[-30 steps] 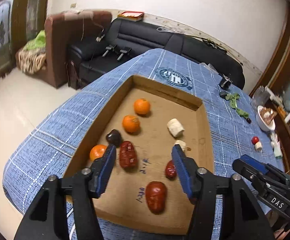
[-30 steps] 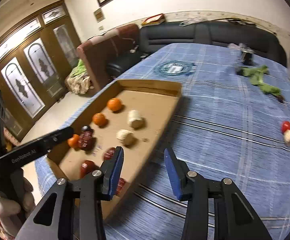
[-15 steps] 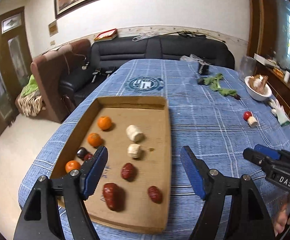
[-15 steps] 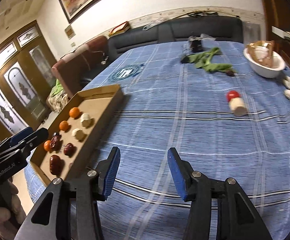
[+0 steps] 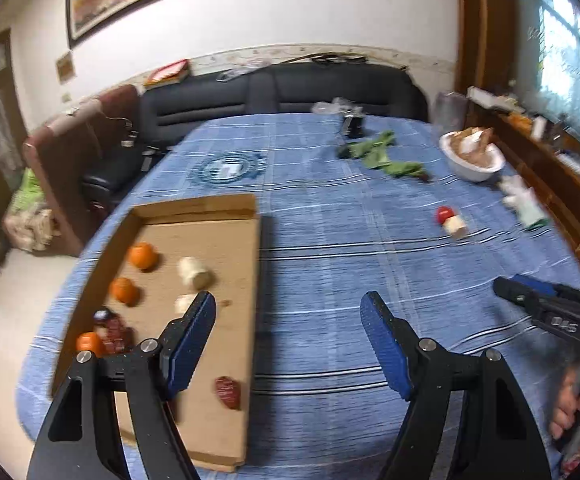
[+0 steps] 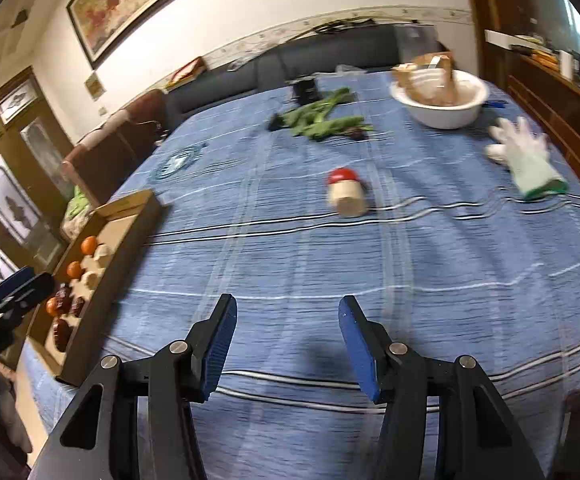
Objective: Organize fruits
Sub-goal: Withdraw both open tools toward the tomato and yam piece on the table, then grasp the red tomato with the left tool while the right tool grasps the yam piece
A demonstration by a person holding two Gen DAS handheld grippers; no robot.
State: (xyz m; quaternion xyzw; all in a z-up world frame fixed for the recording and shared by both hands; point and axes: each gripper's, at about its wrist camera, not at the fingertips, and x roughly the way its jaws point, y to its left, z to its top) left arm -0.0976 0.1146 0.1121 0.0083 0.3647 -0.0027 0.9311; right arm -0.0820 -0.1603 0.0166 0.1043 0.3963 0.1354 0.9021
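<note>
Fruit sorting: cardboard tray [image 5: 226, 240] at table's [image 6: 409, 280] left edge.
Oranges [image 5: 142, 256], red dates [image 5: 228, 391] grouped inside; right gripper [image 6: 286, 340], jaws just widening, and left gripper [image 5: 288, 340] both empty, facing stray red fruit [image 6: 341, 175].

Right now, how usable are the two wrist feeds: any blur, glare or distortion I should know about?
Left wrist: motion-smeared, oranges in the cardboard tray soft, window blown out, straight edges bowed by fisheye. Right wrist: red-capped piece and greens streaked, cloth stripes curved, corners dark; right gripper itself sharp, casting a faint shadow on the cloth.
</note>
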